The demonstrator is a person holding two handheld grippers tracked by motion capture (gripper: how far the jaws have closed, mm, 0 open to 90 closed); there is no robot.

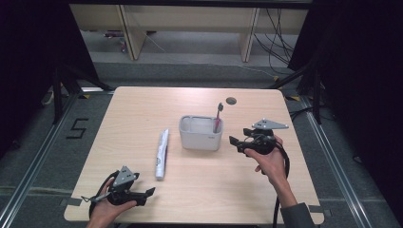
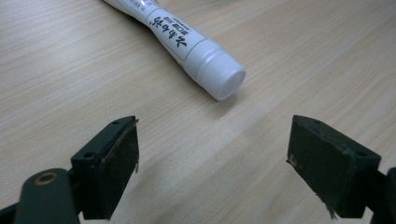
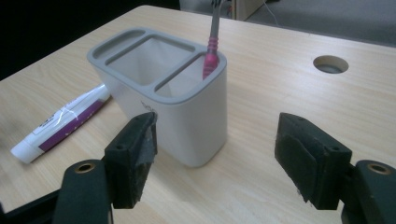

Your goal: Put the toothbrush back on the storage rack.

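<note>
beside the holder (image 1: 200, 133) w/ toothbrush (image 1: 218, 118) standing inside, right gripper (image 3: 217, 156) is open, empty. left gripper (image 2: 212, 165) open near toothpaste (image 2: 187, 44) lying on table (image 1: 266, 190). risk: slick round tube could roll away if pinched off-centre.

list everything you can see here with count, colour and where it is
toothpaste tube: 1, white with a purple band, lying flat on the table left of the holder, cap toward the person
holder: 1, white with a grey rim, three compartments, mid-table
toothbrush: 1, pink and grey, standing in the holder's narrow right compartment
table: 1, light wood, with a round hole near its far edge
number marking: 1, black, on the floor left of the table
cables: several, black, on the floor behind the table
left claw: 1, black, open, near edge, pointing at the tube's cap
right claw: 1, black, open, just right of the holder, nothing held
</note>
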